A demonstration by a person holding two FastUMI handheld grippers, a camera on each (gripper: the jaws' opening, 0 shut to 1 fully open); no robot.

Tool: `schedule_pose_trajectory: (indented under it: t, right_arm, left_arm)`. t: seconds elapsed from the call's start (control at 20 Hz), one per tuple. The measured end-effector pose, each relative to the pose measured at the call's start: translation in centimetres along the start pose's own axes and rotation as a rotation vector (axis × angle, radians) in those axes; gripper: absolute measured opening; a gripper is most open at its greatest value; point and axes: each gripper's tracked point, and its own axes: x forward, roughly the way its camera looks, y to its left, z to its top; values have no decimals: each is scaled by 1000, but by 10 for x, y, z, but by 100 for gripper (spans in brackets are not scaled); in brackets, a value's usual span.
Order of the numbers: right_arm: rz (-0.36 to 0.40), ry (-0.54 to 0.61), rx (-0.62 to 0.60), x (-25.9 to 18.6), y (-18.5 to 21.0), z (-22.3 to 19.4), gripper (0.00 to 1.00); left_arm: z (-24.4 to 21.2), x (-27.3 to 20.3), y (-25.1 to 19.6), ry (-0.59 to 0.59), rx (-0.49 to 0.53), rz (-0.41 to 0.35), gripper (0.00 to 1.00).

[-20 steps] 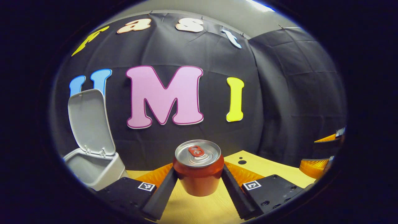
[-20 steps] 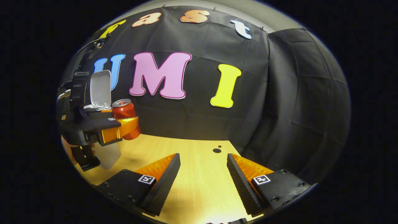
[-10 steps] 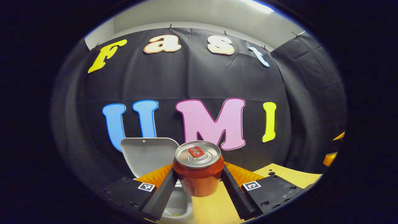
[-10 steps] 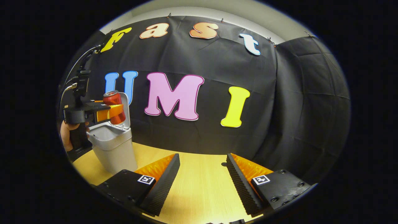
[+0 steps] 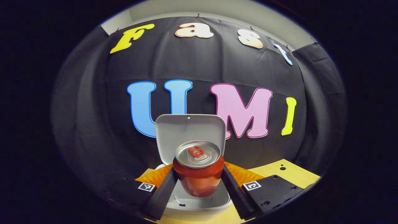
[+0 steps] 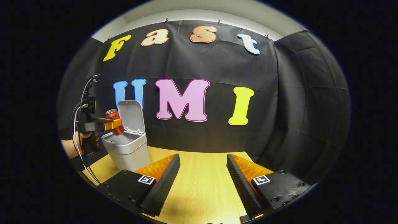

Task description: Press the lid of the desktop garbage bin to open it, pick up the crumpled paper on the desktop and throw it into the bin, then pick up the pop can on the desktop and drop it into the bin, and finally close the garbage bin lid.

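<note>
Pop can held above the open garbage bin.

In the left gripper view, the left gripper [image 5: 198, 183] has both fingers clamped on the pop can [image 5: 198, 172], lower centre, directly over the bin [image 5: 199, 203] mouth; the raised lid [image 5: 190, 132] stands upright behind it. In the right gripper view, the right gripper [image 6: 202, 182] has its fingers spread wide and holding nothing over bare tabletop [image 6: 202, 174], with the bin [image 6: 126, 151] at left, near the tabletop's left edge.

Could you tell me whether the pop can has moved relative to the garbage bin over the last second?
Yes. In the right gripper view the pop can, clamped in the left gripper, went from beside the garbage bin to above its open mouth.
</note>
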Motion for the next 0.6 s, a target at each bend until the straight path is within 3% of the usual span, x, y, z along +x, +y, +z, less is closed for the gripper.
schedule_pose_trajectory:
  t: [0.6]
  right_arm:
    - [-12, 28, 38, -19, 2, -8, 98]
  left_arm:
    - [-30, 18, 34, 100, -10, 53, 92]
